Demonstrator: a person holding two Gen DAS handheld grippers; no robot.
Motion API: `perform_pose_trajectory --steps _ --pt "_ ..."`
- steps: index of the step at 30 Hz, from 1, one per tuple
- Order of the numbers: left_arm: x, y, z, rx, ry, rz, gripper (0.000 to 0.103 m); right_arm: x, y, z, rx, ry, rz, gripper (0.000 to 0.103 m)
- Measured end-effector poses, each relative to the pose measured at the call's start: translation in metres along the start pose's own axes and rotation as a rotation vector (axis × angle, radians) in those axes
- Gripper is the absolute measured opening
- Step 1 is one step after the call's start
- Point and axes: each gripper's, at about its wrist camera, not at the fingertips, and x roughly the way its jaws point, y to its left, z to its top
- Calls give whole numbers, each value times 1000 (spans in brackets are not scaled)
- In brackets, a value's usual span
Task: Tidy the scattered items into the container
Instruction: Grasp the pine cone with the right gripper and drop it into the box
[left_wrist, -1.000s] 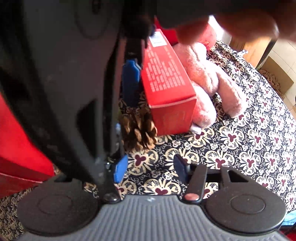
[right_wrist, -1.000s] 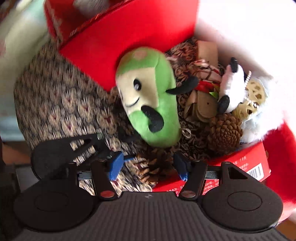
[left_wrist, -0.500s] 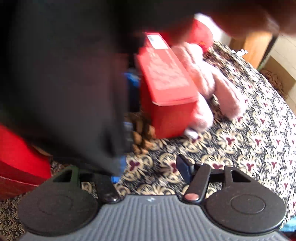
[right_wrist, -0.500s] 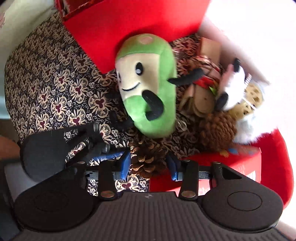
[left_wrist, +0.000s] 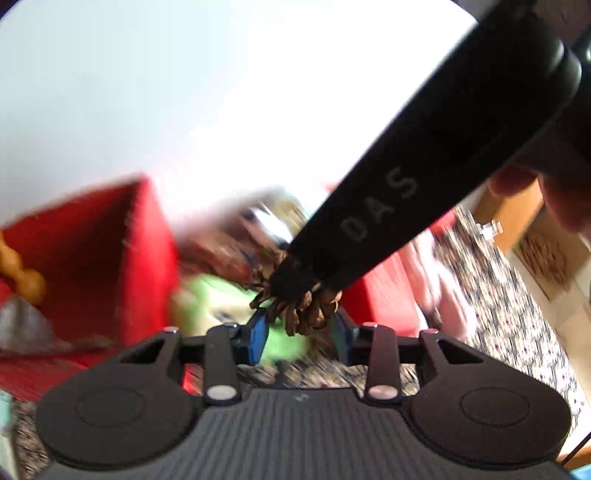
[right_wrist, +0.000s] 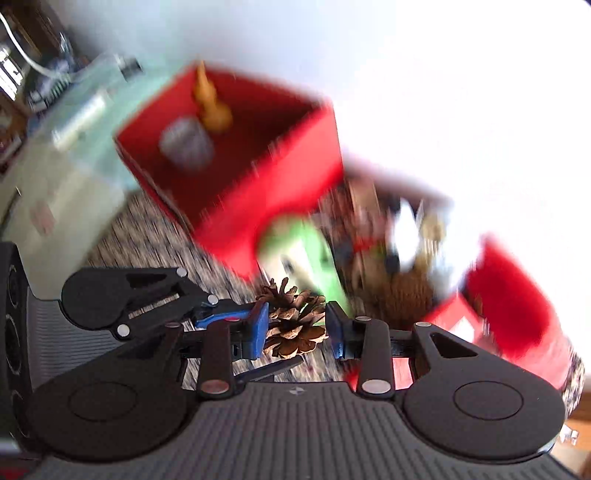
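A brown pine cone (right_wrist: 295, 325) is held off the cloth, with my right gripper (right_wrist: 296, 330) shut on it between its blue pads. In the left wrist view the same pine cone (left_wrist: 306, 310) hangs at the tip of the right gripper's black body, which reaches in from the upper right. My left gripper (left_wrist: 299, 336) sits just below it, jaws apart with nothing held. The red open box (right_wrist: 236, 184) stands behind to the left, with a grey item (right_wrist: 186, 144) and an orange wooden figure (right_wrist: 212, 107) inside. A blurred green plush (right_wrist: 314, 258) lies beside the box.
A red carton (left_wrist: 380, 291) and a pink plush (left_wrist: 436, 280) lie to the right on the patterned cloth (left_wrist: 498, 314). A second pine cone (right_wrist: 406, 295), a white toy and other small items crowd behind the green plush. A hand (left_wrist: 554, 199) holds the right gripper.
My right gripper closed on the pine cone and lifted it off the cloth. Both views swung upward and blurred, bringing the box's opening into sight. The left jaws narrowed somewhat.
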Motion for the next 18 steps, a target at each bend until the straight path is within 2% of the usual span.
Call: perform_pose_trajectory --steps 4,7,9,13,18 --pt "-31 49 21 -47 -74 76 38 -7 21 44 -33 -100 28 36" --pt "-40 93 25 -49 -79 153 38 11 41 82 -50 -135 58 36" --pt "-42 122 23 -48 -58 202 39 32 54 104 -52 -136 76 36" --pt "-18 166 12 -50 25 243 39 78 89 137 -43 -98 99 36" --pt "-13 217 -21 -27 143 261 39 123 115 152 12 -15 121 36"
